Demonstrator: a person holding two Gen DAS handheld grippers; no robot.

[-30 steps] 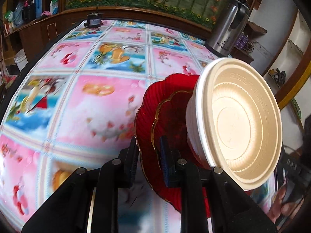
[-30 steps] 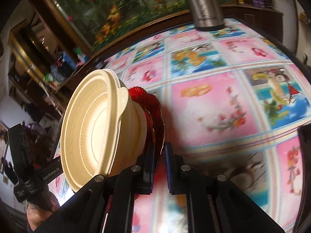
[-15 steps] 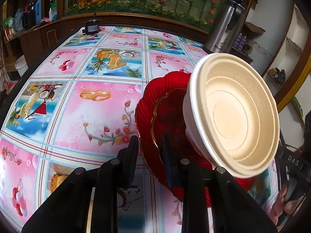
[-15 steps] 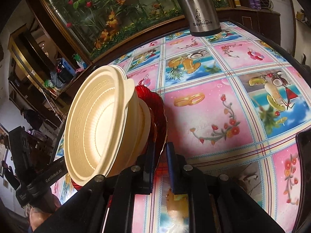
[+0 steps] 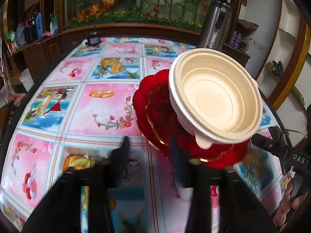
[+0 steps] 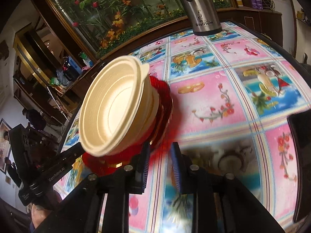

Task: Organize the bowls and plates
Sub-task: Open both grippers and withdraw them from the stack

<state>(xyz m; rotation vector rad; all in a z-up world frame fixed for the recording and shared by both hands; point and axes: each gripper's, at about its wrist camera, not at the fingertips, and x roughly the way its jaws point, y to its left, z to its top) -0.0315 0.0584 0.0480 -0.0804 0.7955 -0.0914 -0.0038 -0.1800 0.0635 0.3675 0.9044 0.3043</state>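
Two hand-held grippers, left and right, just spread off red plates stacked under cream bowls, set down mid-desk, presumably as one tidy pile.

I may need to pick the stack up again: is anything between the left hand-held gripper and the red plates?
Nothing visible. The left hand-held gripper, whose jaws have just been opening, sits right at the red plates' near rim, the cream bowl on top.
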